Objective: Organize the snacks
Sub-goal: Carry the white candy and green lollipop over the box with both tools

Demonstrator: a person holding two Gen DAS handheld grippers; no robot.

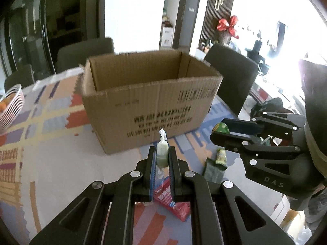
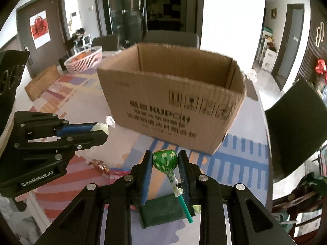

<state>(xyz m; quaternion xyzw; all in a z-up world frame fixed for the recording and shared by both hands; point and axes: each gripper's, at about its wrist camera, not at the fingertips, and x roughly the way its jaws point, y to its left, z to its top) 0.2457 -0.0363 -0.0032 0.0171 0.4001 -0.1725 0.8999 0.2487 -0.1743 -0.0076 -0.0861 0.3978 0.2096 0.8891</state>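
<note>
An open cardboard box (image 1: 151, 104) (image 2: 173, 106) stands on the patterned table ahead of both grippers. My left gripper (image 1: 162, 155) is shut on a small pale green candy (image 1: 162, 153) in a clear twisted wrapper, held above the table. From the right wrist view the left gripper (image 2: 98, 131) shows at the left with that candy (image 2: 101, 126). My right gripper (image 2: 165, 161) is shut on a green lollipop (image 2: 164, 160) with white spots, its green stick pointing down and right. In the left wrist view the right gripper (image 1: 218, 132) is at the right with the lollipop (image 1: 220, 127).
On the table below lie a red snack packet (image 1: 173, 202), a dark green packet (image 1: 212, 169) (image 2: 161, 210), a small green-wrapped sweet (image 1: 221, 156) and a brown-wrapped candy (image 2: 100, 165). A pink basket (image 1: 10, 104) (image 2: 84, 59) of oranges stands far left. Dark chairs (image 1: 231, 75) (image 2: 294, 126) ring the table.
</note>
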